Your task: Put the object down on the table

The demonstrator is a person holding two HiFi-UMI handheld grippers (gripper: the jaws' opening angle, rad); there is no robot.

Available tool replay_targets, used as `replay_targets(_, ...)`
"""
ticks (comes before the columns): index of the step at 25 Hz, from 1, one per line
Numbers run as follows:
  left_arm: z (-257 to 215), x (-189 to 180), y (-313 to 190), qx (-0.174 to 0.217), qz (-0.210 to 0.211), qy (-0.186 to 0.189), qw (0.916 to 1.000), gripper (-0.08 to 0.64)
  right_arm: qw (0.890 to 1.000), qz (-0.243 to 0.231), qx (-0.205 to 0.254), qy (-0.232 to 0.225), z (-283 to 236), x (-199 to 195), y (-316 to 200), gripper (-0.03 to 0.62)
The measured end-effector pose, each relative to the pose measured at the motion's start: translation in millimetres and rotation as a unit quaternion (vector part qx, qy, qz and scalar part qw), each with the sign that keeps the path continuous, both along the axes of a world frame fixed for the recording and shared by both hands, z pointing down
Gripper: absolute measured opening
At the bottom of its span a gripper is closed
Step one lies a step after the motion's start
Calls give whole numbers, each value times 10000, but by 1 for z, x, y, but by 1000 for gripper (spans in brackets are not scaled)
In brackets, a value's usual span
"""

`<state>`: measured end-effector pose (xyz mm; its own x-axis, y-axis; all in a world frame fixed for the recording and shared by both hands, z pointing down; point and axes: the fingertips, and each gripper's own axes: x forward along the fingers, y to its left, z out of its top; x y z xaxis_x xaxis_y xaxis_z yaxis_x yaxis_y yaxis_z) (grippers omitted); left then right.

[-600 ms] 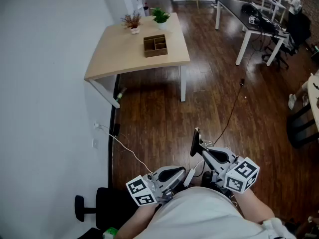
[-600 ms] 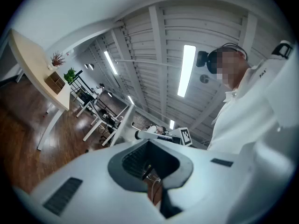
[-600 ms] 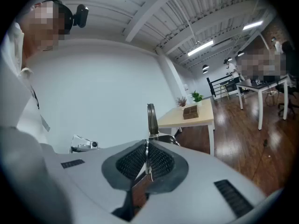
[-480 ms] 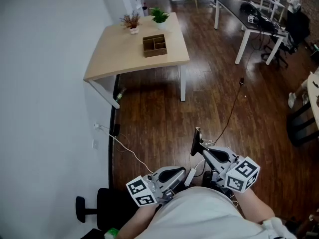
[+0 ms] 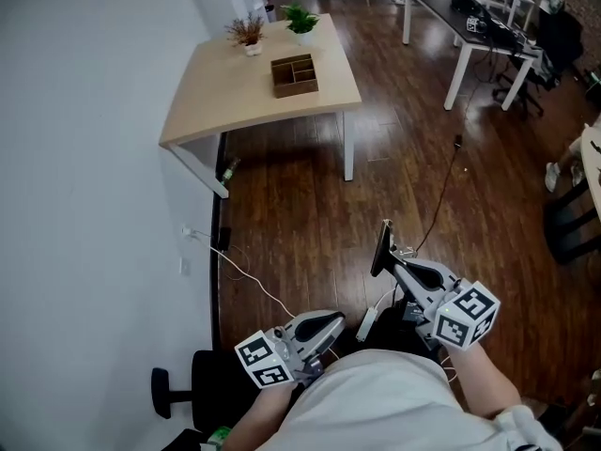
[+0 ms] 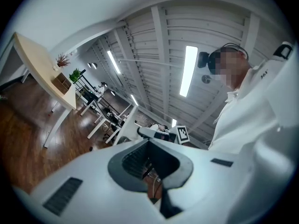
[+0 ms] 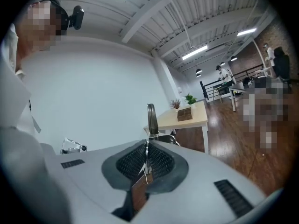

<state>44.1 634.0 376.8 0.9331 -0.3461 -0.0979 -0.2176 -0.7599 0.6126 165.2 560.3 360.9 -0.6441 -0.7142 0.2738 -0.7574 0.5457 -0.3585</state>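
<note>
Your right gripper is clamped on the thin stem of a slim metal utensil. It looks like a spoon seen edge-on, and it stands upright with its head above the jaws. Your left gripper is closed with nothing in it. Both are held close to your body, well apart from the table, so the utensil is nowhere near the tabletop.

The main risk is the grip. The pads hold only a narrow stem, so a swing on the way to the table could pivot the utensil or let it slide out.

A white cable lies on the floor between you and the table and could catch your foot.

On the table, a wooden box and two small plants take up the far end. Aim for the bare near end, or the utensil may knock them.
</note>
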Motion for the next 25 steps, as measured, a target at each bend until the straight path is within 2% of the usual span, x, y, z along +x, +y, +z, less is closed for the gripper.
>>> replay_targets(7,7,-28,-5,-92,-330,-73,9994,0,9999,-87,81,-6,0,-14,-21,9)
replay_targets(14,14,-40,-41,-142,-641,-143,9977,0,9991,-426,-50,-28,15,-36,-63,9)
replay_targets(20,11,-56,-105,-87,-986,-311,9946,0,9970,-743,-74,-191,23,-56,-133,9)
replay_targets(25,8,-43,-173,-96,-1006,-387,9941,0,9962,-830,-107,-258,24,-49,-201,9)
